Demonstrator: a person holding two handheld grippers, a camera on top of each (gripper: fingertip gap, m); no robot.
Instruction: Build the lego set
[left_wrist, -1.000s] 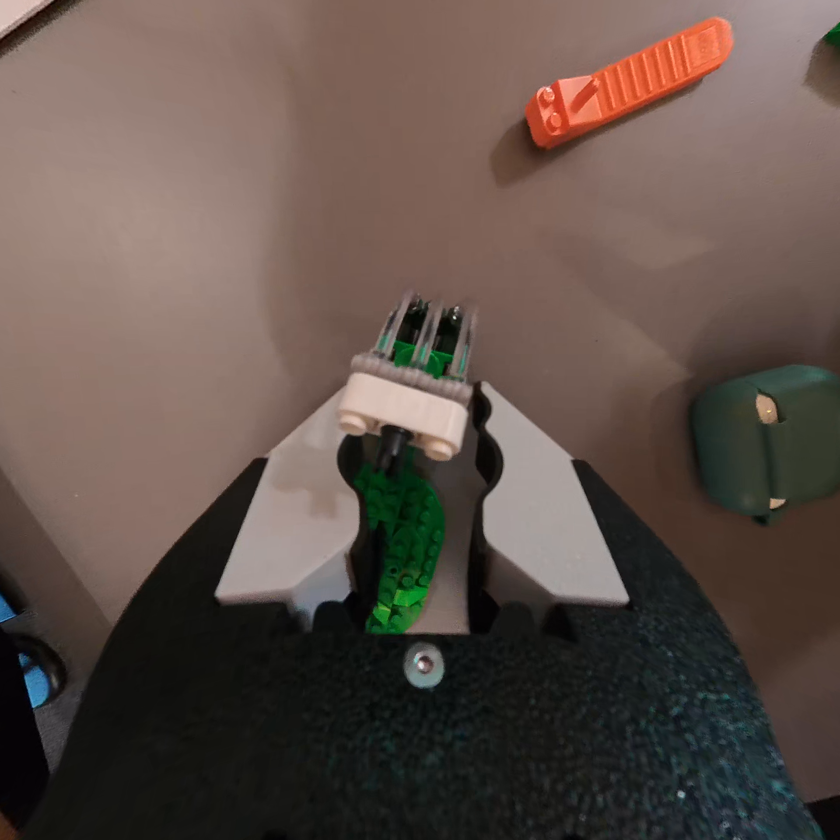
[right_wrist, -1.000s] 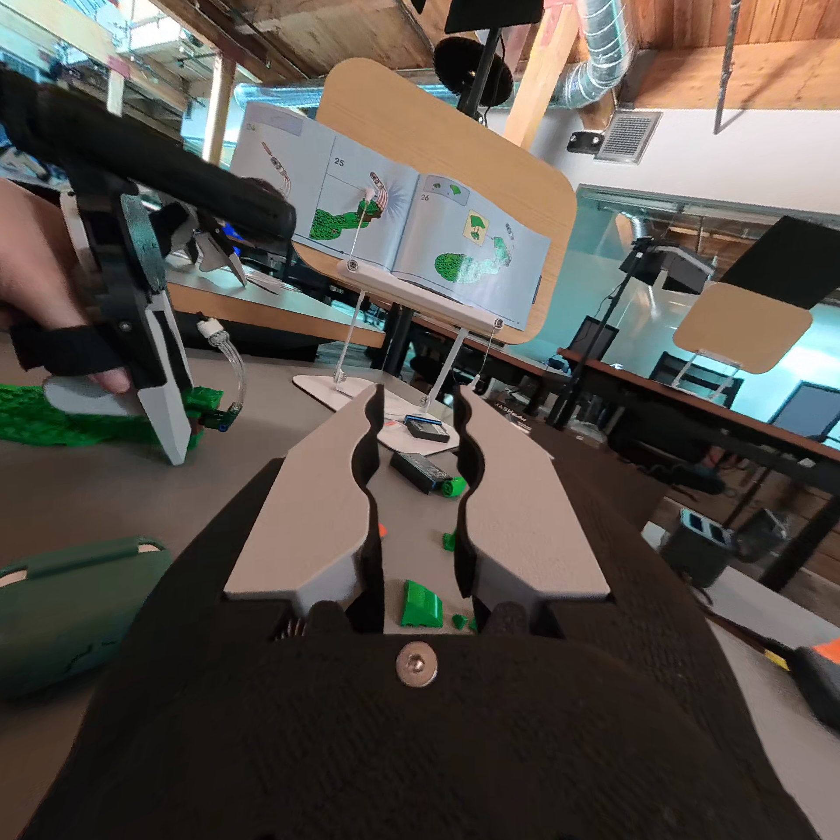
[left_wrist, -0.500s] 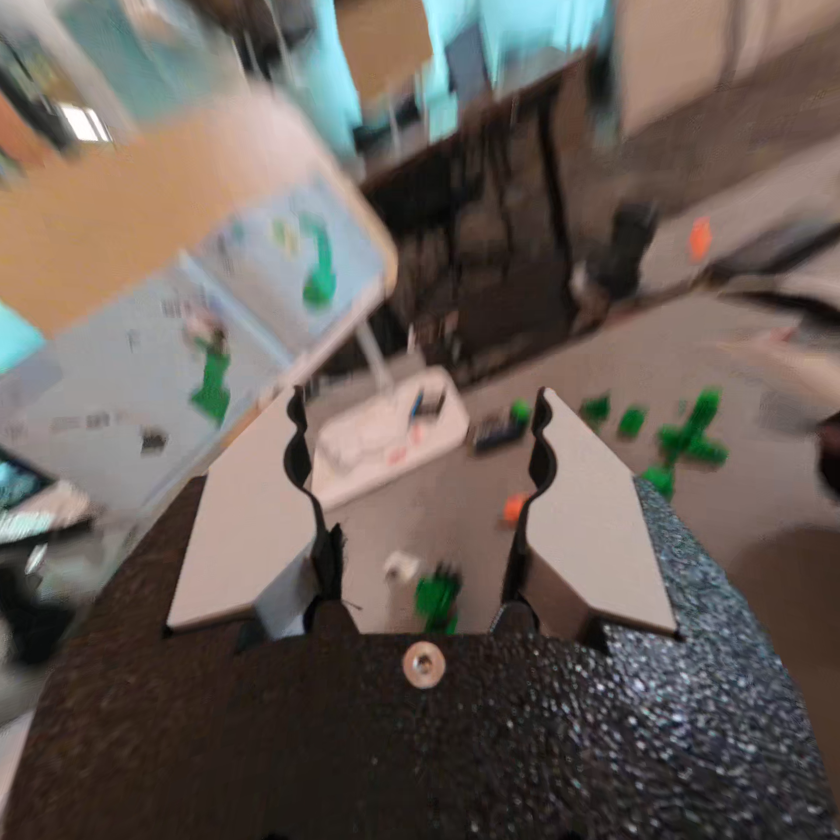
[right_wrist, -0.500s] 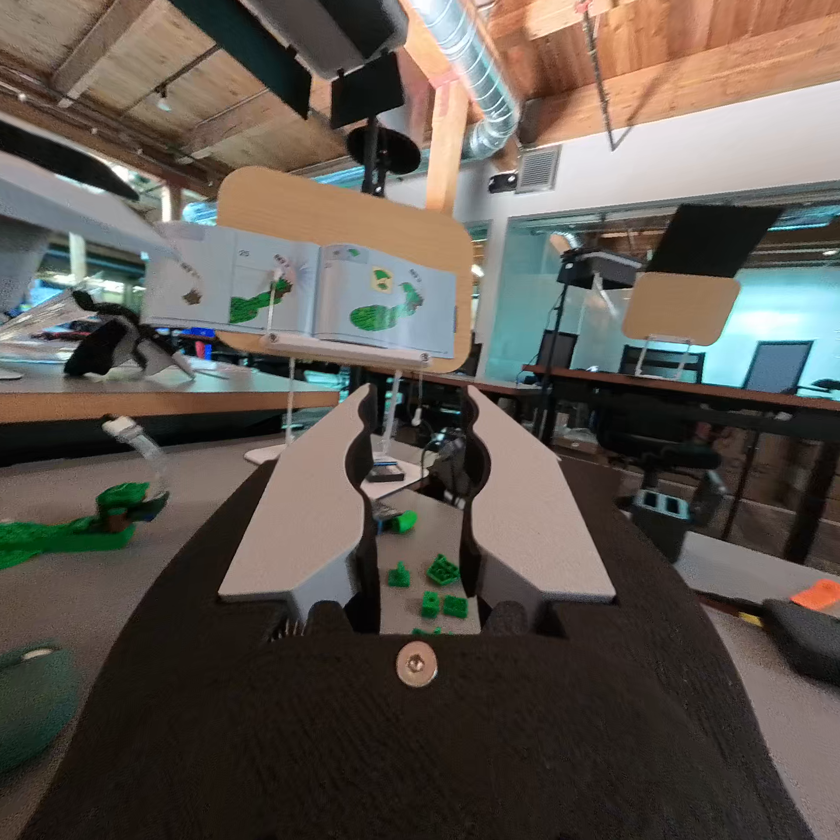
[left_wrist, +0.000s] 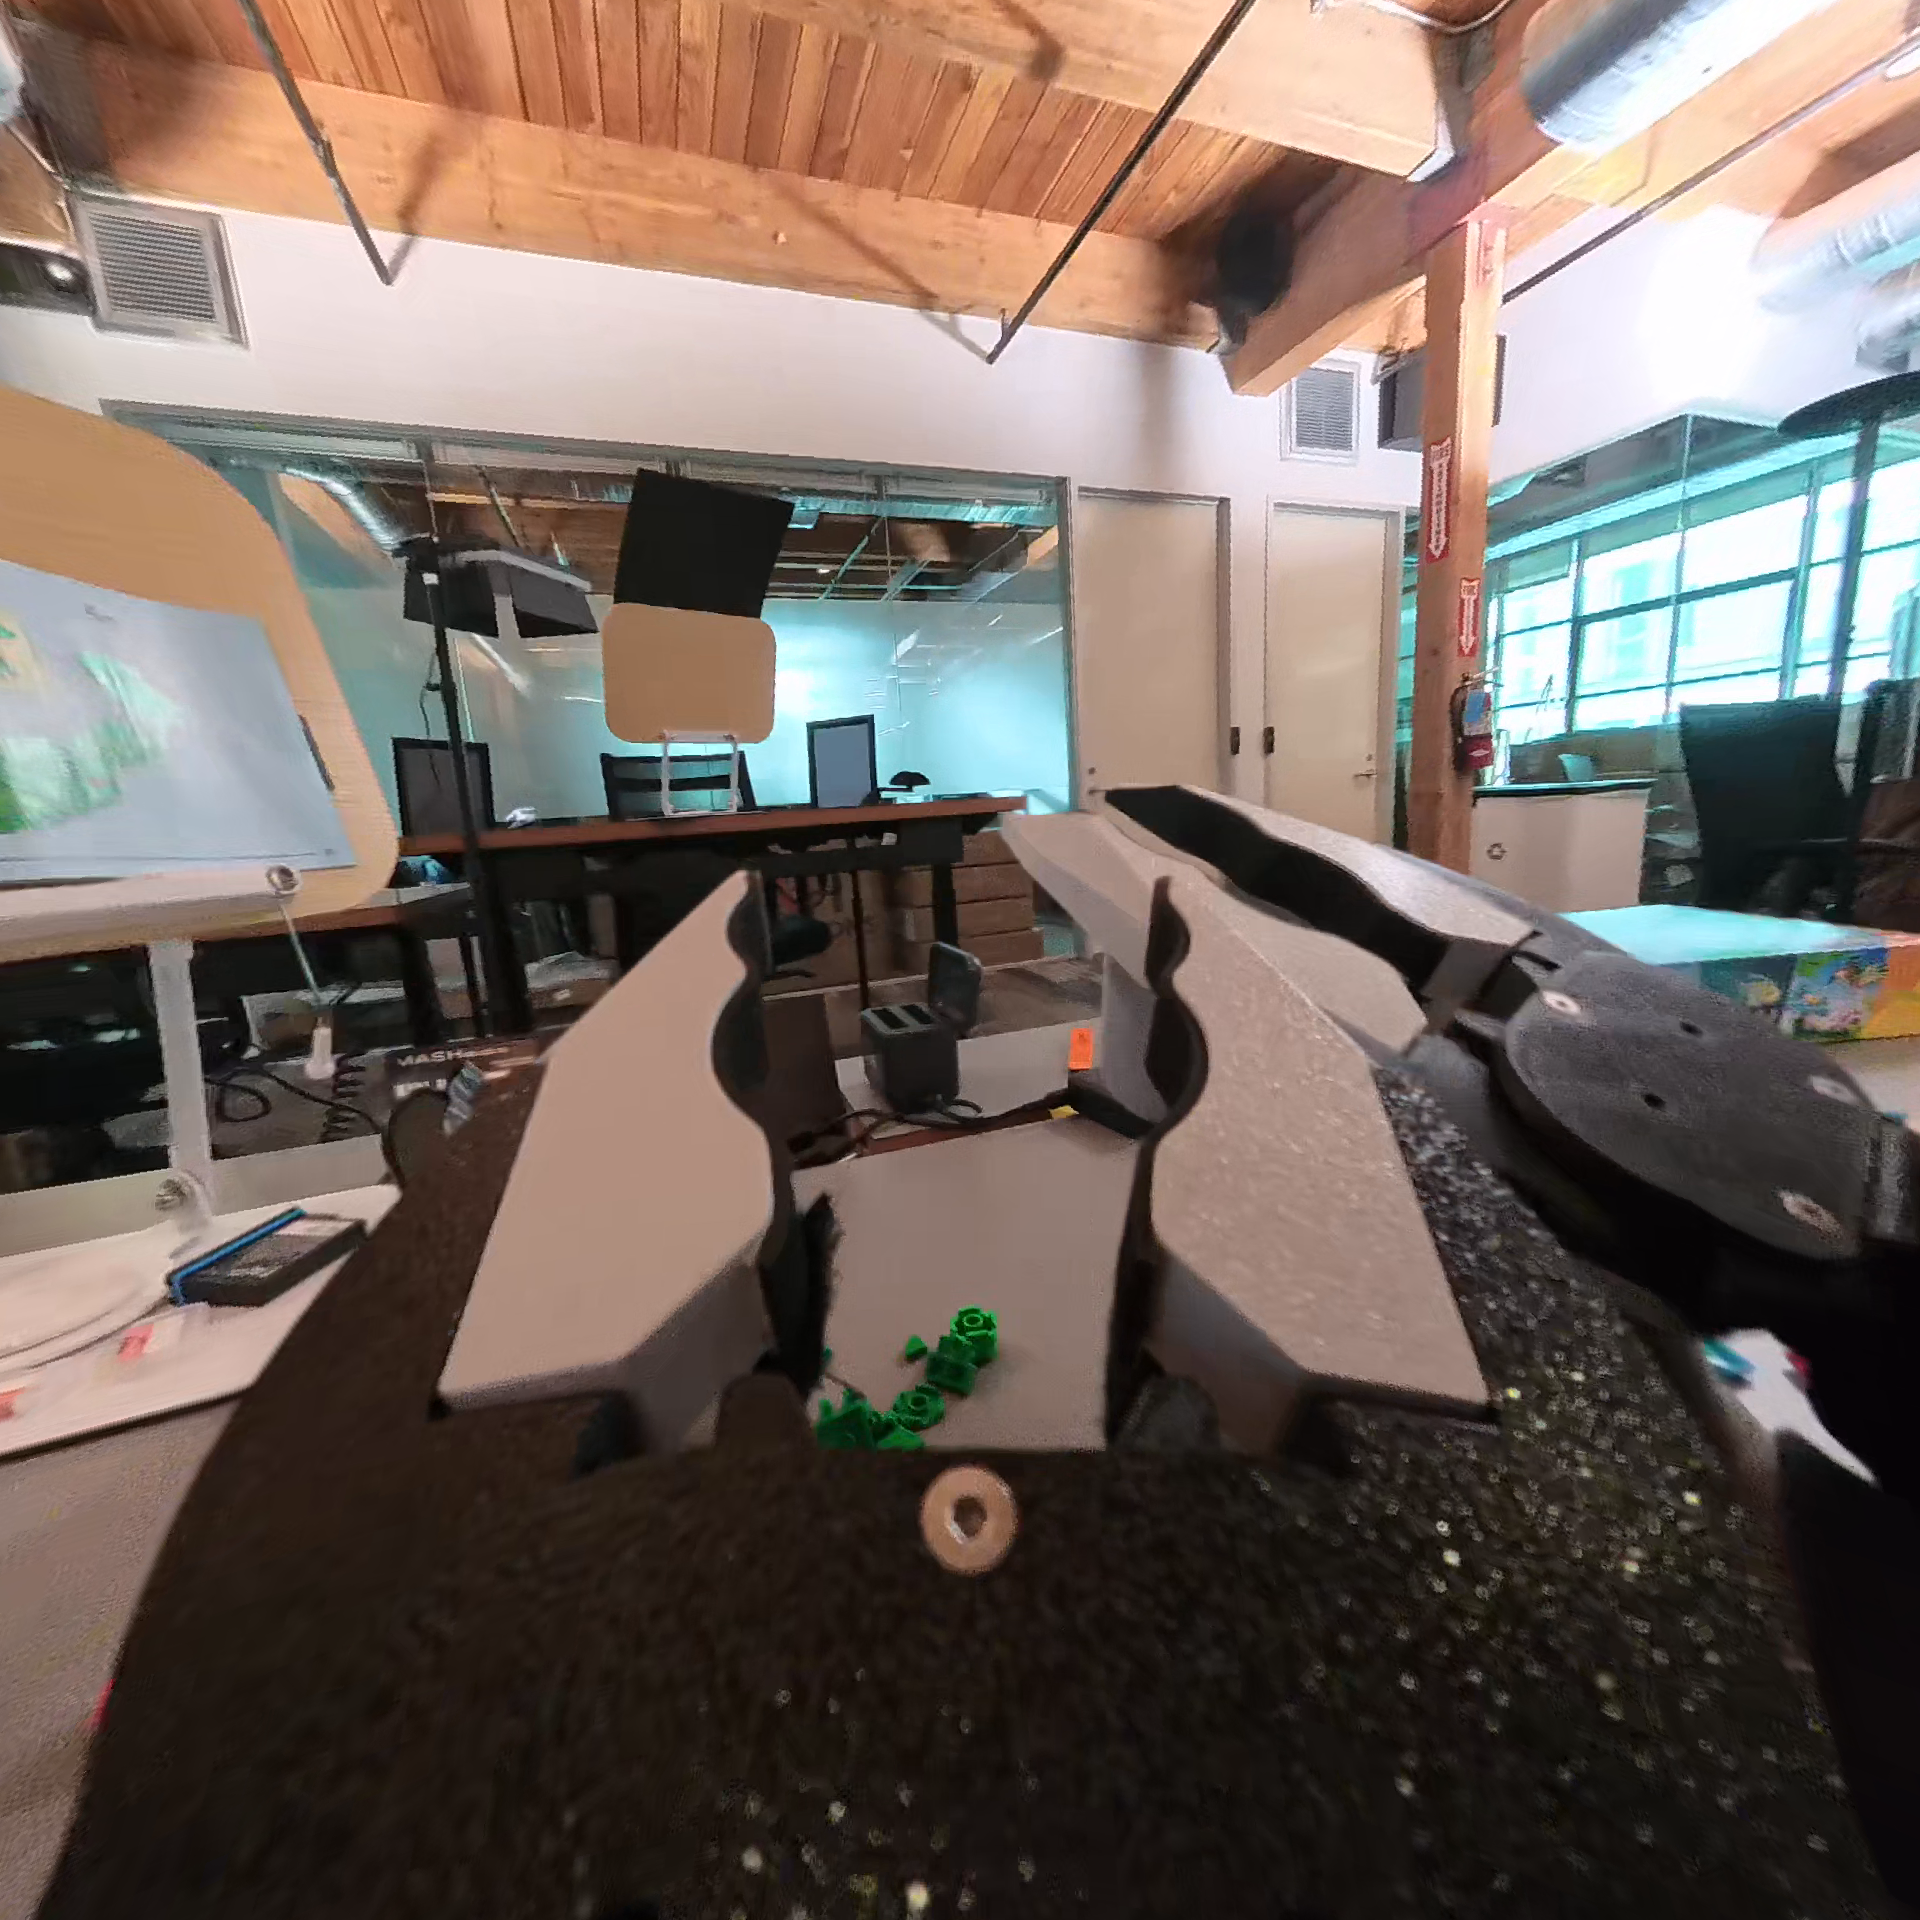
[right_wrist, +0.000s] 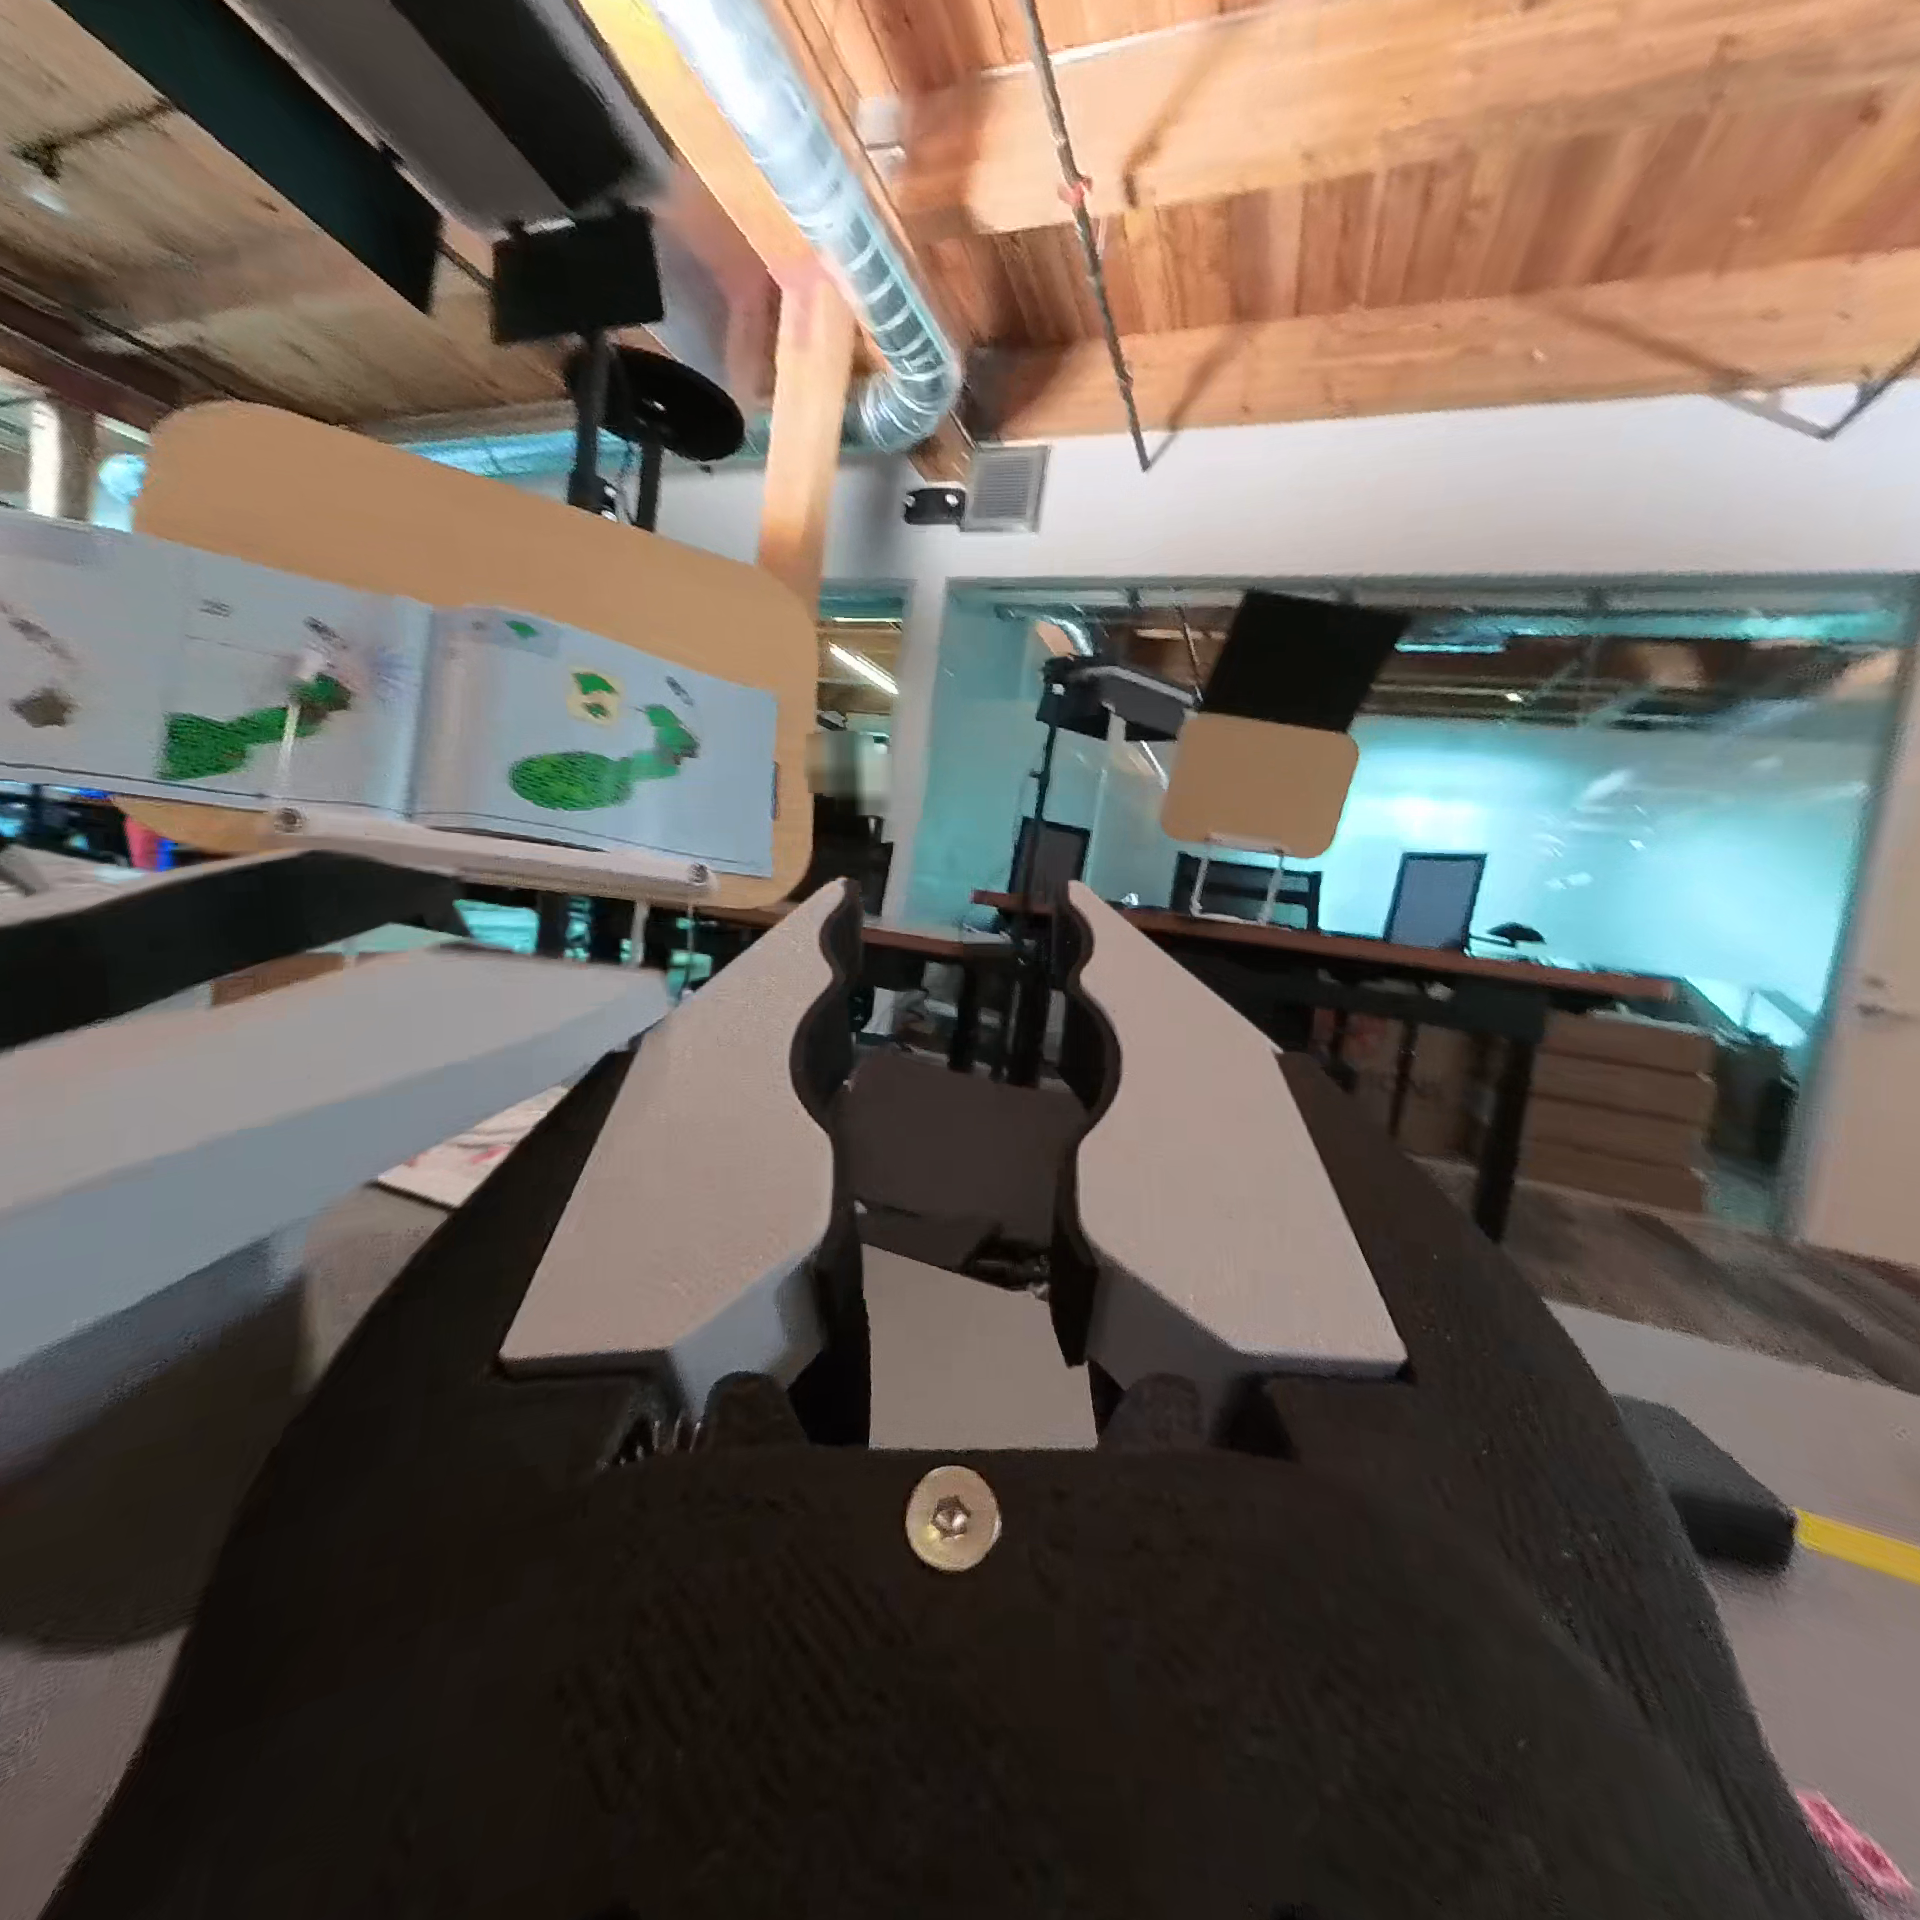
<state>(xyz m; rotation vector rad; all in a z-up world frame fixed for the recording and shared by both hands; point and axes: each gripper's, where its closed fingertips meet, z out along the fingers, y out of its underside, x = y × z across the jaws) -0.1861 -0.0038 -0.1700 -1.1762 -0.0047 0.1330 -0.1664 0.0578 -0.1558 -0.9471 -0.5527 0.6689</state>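
Note:
Several small loose green Lego pieces lie on the grey table, low between my left gripper's fingers. My left gripper is open and empty, raised and pointing out across the room. My right gripper is open and empty, also raised and level. The two are side by side: the right gripper shows at the right of the left wrist view, and a left finger shows at the left of the right wrist view. The open instruction booklet stands on a wooden-backed stand. The green build is in neither view.
A small black and blue device lies on the stand's white base at the left. A black charger dock and cables sit past the table's far edge. A colourful box stands at the right. Office desks and chairs are behind. The tips of one gripper are about 7 centimetres away from the tips of the other.
My left gripper has let go of the green build with the white brick, opened, and swung up from the table. My right gripper has tilted up too, and the two now sit close together.

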